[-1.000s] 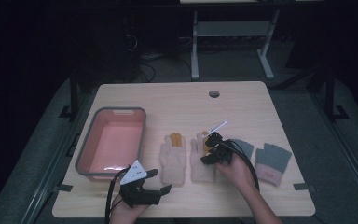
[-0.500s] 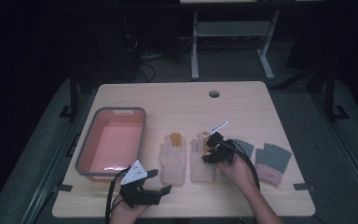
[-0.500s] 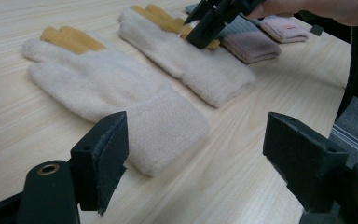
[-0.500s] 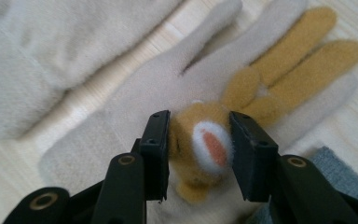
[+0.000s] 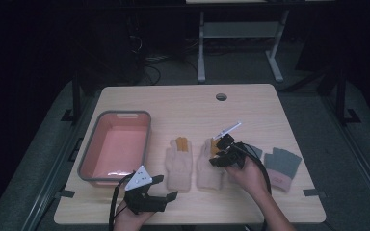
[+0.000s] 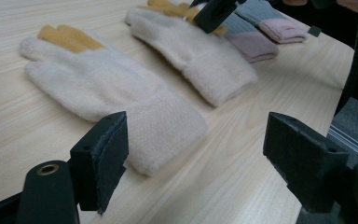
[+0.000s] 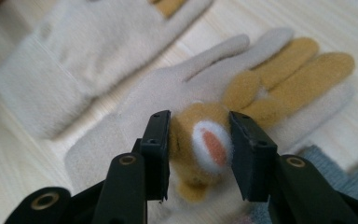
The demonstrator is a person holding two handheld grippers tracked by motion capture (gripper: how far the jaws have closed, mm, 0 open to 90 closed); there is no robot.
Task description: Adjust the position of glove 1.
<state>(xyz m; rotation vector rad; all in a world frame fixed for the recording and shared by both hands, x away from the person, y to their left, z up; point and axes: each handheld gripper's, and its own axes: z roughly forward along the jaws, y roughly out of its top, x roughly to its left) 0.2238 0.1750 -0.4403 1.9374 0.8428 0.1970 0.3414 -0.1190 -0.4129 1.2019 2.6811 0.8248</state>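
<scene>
Fuzzy tan patch (image 7: 200, 144) on the cream glove (image 7: 168, 93) sits pinched between the right gripper (image 7: 199, 154) jaws, which have just been closing, while the left gripper (image 5: 161, 197) hovers agape nearby

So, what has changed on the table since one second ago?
The right tongs have just been closing, and now pinch the tan patch of the right cream glove. The left tongs, left cream glove, grey gloves and pink tub stayed in place.
</scene>
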